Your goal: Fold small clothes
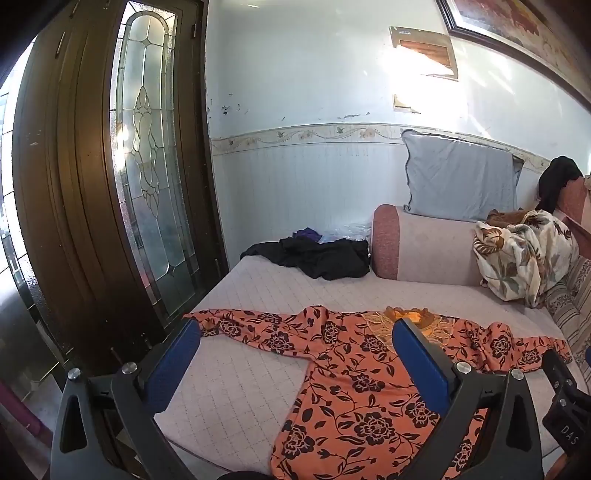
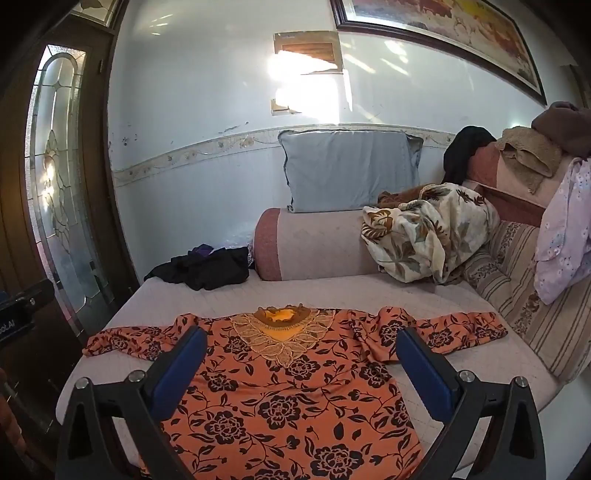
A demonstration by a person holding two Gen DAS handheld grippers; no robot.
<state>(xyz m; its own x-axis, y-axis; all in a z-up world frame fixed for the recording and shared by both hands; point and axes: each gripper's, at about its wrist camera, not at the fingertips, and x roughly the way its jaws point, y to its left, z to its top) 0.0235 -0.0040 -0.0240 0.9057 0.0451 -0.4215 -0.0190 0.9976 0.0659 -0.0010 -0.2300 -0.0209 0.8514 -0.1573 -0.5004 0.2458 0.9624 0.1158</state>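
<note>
Lying flat across the lower middle of both views, an orange floral top point(image 1: 354, 373) is seen spread face up on the quilted pale mattress point(image 1: 258, 295), its lace-trimmed neckline point(image 2: 282, 332) turned toward the far wall and both sleeves stretched out to the sides. In the left wrist view the left sleeve point(image 1: 236, 326) reaches toward the lower left of the frame, near the dark wooden door point(image 1: 74, 184) with its leaded glass panel. In the right wrist view the right sleeve point(image 2: 454, 334) is seen ending close to the striped cushion point(image 2: 524, 295) at the right.

The left gripper point(image 1: 297, 334) is held with its blue-padded fingers point(image 1: 173, 363) spread wide above the garment, nothing between them. The right gripper point(image 2: 299, 343) is likewise kept wide apart over the chest of the top, gripping nothing; no contact with the fabric can be made out in either view.

Toward the back of the mattress a crumpled black garment point(image 1: 314, 256) is seen, just beside a pink bolster point(image 2: 314, 243). A blue-grey pillow point(image 2: 351, 170) is propped against the wall above the bolster, and a cream leaf-print blanket point(image 2: 428, 229) is bunched at its right end. A framed picture point(image 2: 443, 33) is seen at the upper right.
</note>
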